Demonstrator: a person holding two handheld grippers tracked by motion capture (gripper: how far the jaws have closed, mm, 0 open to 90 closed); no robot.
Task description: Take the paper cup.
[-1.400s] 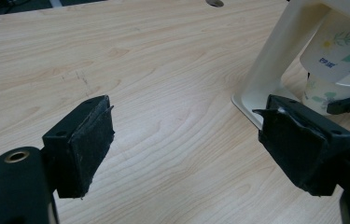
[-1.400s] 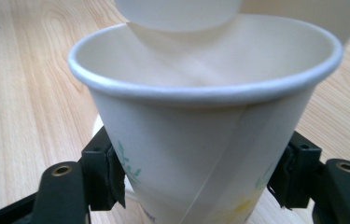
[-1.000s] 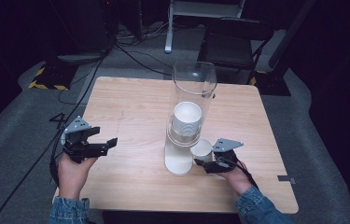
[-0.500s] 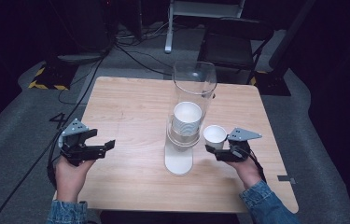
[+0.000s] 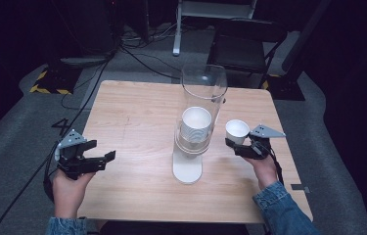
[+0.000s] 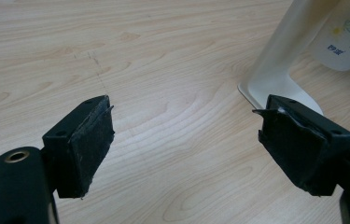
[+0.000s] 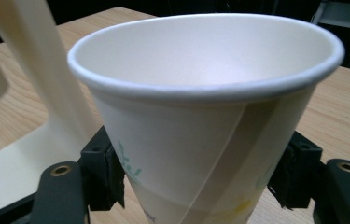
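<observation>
Right gripper (image 5: 240, 146) pinches paper cup (image 5: 237, 130) low on wall, fingers pressed to both sides, mouth upright, cup held above bench (image 5: 137, 112) right of cup dispenser (image 5: 195, 128). Left gripper (image 5: 95, 160) fingers spread, empty, parked clear over bench.

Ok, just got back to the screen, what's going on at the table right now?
A person works a cup dispenser standing on the wooden table. The right hand-held gripper is shut on a single paper cup, upright, held beside the dispenser on its right. A stack of cups sits in the clear tube. The left hand-held gripper hangs over the table's left side with its jaws open and nothing between them.
</observation>
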